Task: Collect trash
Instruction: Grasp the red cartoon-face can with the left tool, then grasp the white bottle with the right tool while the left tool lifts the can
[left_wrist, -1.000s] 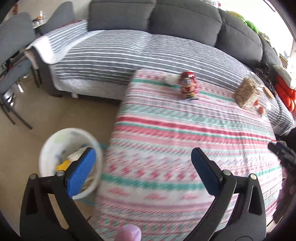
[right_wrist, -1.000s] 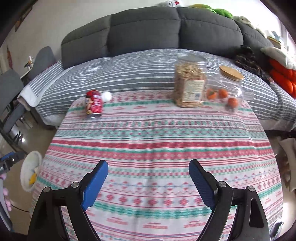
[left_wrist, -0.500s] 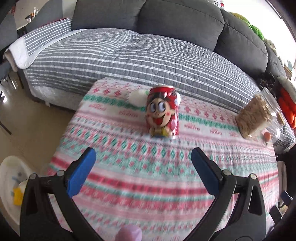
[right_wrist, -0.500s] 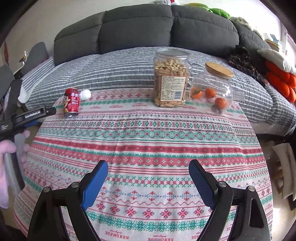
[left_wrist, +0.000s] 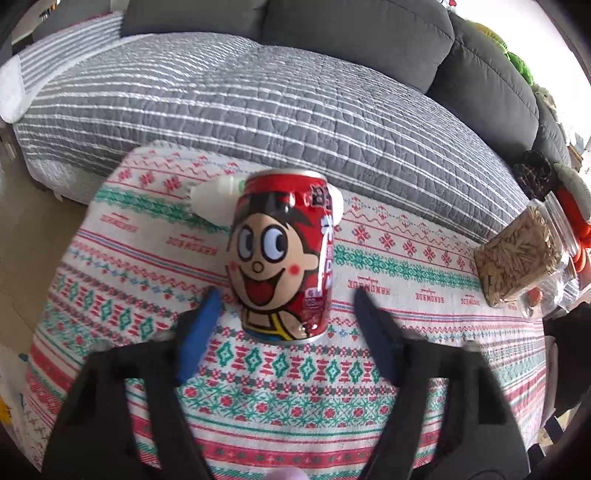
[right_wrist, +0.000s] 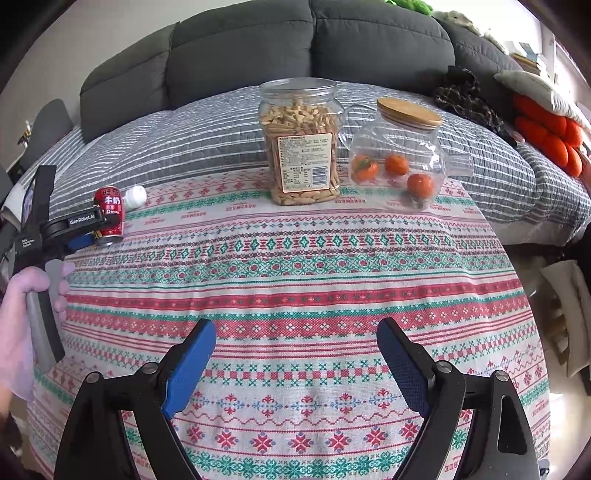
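A red drink can (left_wrist: 282, 254) with a cartoon face stands upright near the table's far left corner; it also shows in the right wrist view (right_wrist: 109, 216). A small white bottle (left_wrist: 216, 197) lies just behind it, seen in the right wrist view too (right_wrist: 135, 196). My left gripper (left_wrist: 286, 314) is open, its blue pads either side of the can's base, close but apart. From the right wrist view the left gripper (right_wrist: 85, 236) sits at the can. My right gripper (right_wrist: 295, 354) is open and empty above the table's near middle.
The patterned tablecloth (right_wrist: 295, 266) covers the table. A clear jar of snacks (right_wrist: 301, 142) and a glass jar with oranges and a wooden lid (right_wrist: 402, 162) stand at the far edge. A grey sofa with a striped cover (left_wrist: 258, 103) lies behind.
My left gripper has swung from the white bin on the floor to the table and closed in on the can. The right gripper has drifted forward slightly, still open.
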